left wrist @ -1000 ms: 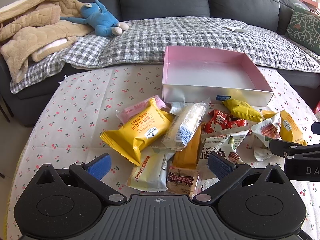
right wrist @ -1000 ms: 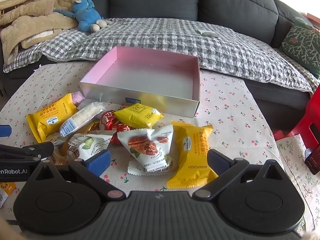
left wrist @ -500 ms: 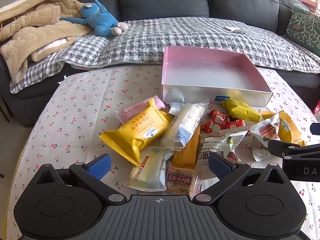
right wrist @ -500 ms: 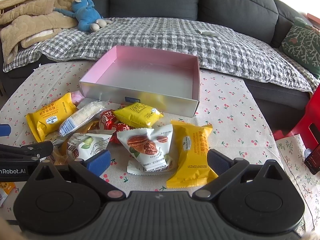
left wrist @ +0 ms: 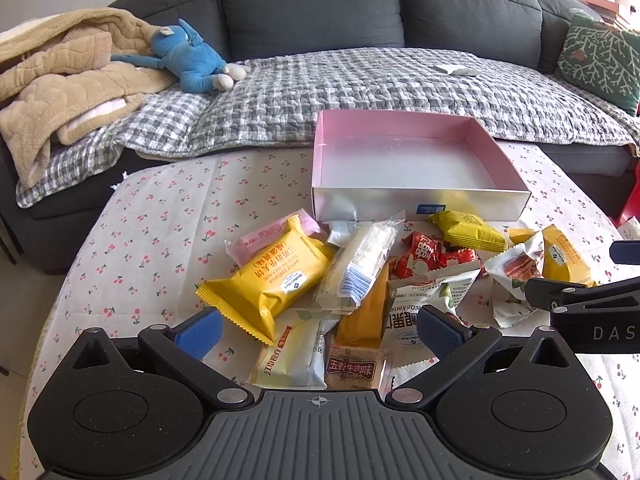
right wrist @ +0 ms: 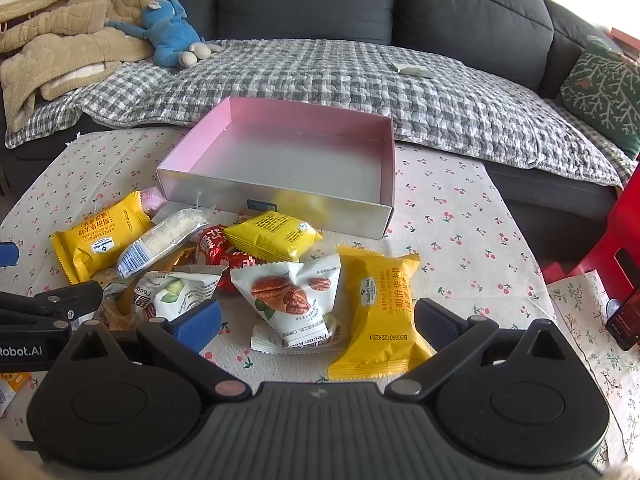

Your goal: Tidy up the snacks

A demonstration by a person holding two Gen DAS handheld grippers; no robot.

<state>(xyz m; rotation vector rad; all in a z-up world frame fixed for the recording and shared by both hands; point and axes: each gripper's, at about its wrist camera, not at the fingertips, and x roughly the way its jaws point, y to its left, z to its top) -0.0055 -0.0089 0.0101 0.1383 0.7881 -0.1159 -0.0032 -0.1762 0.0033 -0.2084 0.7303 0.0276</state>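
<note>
A pile of wrapped snacks lies on the cherry-print table in front of a pink box (left wrist: 416, 200) with silver walls, also in the right wrist view (right wrist: 276, 204); nothing lies in it. My left gripper (left wrist: 320, 330) is open, above a pale yellow packet (left wrist: 292, 356) and a brown packet (left wrist: 352, 368), near a big yellow waffle pack (left wrist: 268, 284). My right gripper (right wrist: 318, 322) is open, above a white pecan packet (right wrist: 296, 296) and a yellow waffle pack (right wrist: 380, 312). Each gripper shows at the edge of the other's view.
A grey sofa with a checked quilt (left wrist: 360, 92) runs behind the table, with a blue plush toy (left wrist: 188, 60) and a beige blanket (left wrist: 60, 84). A red stool (right wrist: 616, 240) stands right of the table. A green cushion (right wrist: 604, 96) sits at the far right.
Both grippers have drifted slightly back and down over the snack pile. The jaws stay open and nothing has been picked up.
</note>
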